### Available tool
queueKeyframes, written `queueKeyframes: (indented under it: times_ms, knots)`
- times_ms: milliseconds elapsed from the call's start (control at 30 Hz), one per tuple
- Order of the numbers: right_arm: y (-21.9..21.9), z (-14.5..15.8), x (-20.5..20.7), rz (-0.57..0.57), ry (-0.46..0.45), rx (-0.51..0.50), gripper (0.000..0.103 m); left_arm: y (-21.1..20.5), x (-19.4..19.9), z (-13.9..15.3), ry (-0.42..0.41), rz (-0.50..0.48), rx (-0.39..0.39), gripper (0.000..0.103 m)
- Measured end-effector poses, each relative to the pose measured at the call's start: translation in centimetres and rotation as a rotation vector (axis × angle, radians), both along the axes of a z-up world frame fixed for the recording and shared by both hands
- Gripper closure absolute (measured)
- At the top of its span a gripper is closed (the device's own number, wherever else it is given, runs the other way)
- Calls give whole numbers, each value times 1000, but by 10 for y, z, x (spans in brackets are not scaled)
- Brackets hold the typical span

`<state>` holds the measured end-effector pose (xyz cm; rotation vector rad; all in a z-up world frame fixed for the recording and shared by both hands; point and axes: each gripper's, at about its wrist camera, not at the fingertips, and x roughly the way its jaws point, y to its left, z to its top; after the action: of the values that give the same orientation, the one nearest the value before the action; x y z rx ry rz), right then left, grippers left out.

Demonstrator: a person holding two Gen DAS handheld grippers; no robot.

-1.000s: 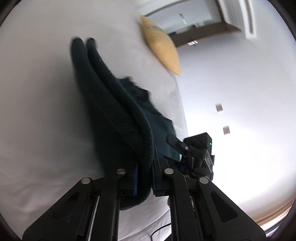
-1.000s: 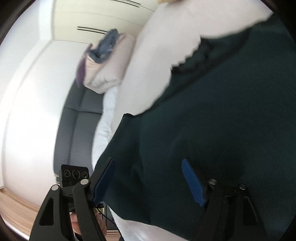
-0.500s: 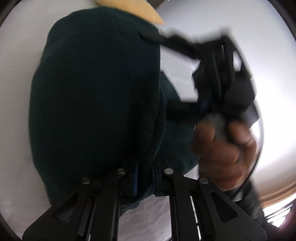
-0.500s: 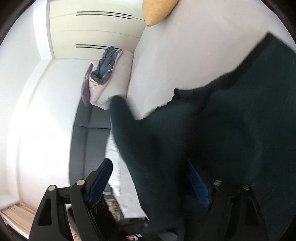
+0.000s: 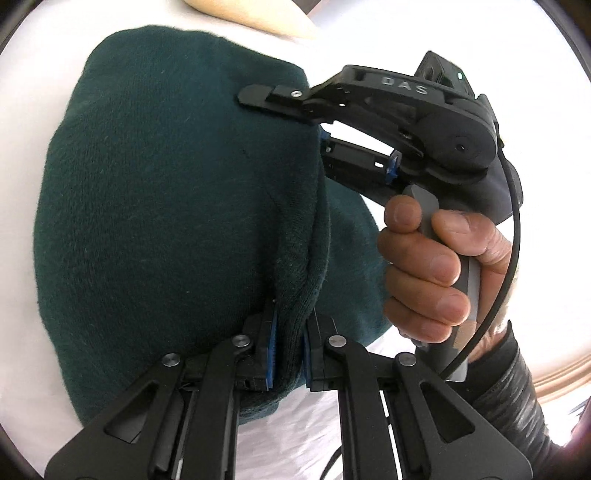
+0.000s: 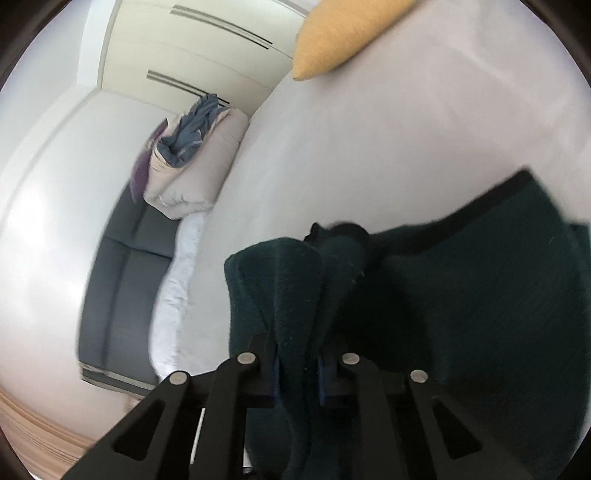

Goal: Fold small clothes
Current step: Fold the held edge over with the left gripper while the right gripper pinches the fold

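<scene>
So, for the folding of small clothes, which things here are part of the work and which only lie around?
Part of the work:
- dark green garment
- left tongs, shut on it
- right tongs, closing on a fold of it

Only lying around:
- yellow cushion
- heap of bedding
- grey sofa

A bedroom in a home. A white bed (image 6: 388, 140) fills the centre and right of the right wrist view, with a yellow pillow (image 6: 343, 33) at the top. Cream wardrobe doors (image 6: 192, 48) stand at upper left, a grey sofa (image 6: 122, 288) with heaped bedding (image 6: 195, 162) below them.
</scene>
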<state>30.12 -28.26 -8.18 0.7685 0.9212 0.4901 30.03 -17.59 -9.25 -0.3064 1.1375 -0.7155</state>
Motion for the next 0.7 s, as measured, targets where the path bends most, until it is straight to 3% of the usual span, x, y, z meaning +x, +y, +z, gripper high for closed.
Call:
queueKeyframes:
  times_ms: [333, 600, 700]
  knots:
    - [-48, 9, 5, 24, 23, -146, 89, -42, 7, -2, -5, -30, -1, 94]
    - [-93, -5, 15, 15, 78, -161, 89, -78, 4, -4, -10, -41, 5, 93]
    - [-101, -17, 15, 5, 102, -169, 89, -74, -4, -10, 0, -21, -25, 84]
